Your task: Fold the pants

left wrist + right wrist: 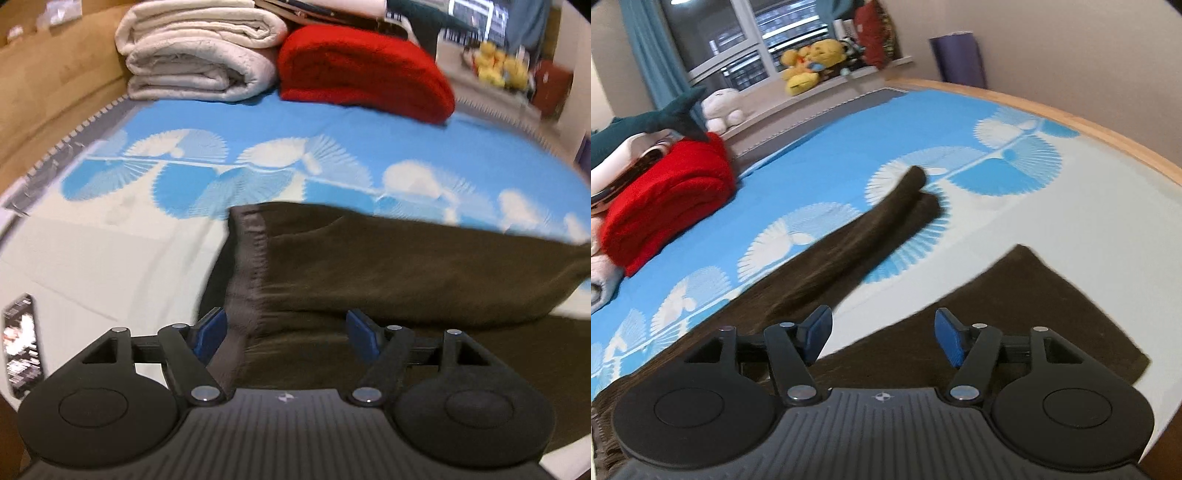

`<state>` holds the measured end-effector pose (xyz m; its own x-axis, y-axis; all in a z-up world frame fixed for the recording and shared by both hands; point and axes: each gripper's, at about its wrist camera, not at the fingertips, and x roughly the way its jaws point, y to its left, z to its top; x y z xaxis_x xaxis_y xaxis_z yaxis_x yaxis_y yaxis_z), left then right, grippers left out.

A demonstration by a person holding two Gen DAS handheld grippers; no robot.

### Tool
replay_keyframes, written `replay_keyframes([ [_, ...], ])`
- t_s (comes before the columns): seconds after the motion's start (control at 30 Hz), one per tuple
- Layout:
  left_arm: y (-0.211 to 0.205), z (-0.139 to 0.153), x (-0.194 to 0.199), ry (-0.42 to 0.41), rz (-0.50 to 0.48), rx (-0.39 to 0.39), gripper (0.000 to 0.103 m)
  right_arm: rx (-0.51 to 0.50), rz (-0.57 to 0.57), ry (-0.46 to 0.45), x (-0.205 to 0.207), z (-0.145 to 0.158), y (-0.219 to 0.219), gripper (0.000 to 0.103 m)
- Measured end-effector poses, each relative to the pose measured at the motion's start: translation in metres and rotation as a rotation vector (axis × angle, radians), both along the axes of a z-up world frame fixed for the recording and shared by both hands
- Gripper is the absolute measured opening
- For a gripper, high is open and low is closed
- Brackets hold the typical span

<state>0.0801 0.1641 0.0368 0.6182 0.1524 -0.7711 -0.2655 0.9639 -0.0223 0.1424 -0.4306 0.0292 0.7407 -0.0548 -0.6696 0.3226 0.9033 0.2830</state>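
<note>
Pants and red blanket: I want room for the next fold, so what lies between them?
Only bare blue-and-white sheet between pants and red blanket; both wrist views show it.

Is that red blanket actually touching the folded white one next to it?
Touching. In the left wrist view the red blanket presses against the side of the white blanket, with no bedsheet showing between them.

A home bedroom: beyond the fingers a blue patterned bed [295, 122], folded blankets [199, 51], plush toys [809, 62] on the windowsill.
</note>
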Motion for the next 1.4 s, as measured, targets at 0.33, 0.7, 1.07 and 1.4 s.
replay_keyframes([
  [0.33,0.004,0.026,0.103,-0.075,0.089,-0.132,0.016,0.064,0.046,0.033,0.036,-0.005,0.022,0.03],
  [0.7,-0.059,-0.02,0.155,0.062,-0.005,-0.169,0.02,0.25,-0.241,0.008,0.103,-0.062,-0.084,0.028],
  [1.07,-0.057,-0.03,0.168,0.064,-0.037,-0.134,0.02,0.355,-0.266,-0.013,0.191,-0.133,-0.135,0.044],
  [1.4,-0.036,-0.027,0.173,0.058,-0.013,-0.129,0.02,0.252,-0.269,-0.068,0.216,-0.126,-0.122,0.006],
])
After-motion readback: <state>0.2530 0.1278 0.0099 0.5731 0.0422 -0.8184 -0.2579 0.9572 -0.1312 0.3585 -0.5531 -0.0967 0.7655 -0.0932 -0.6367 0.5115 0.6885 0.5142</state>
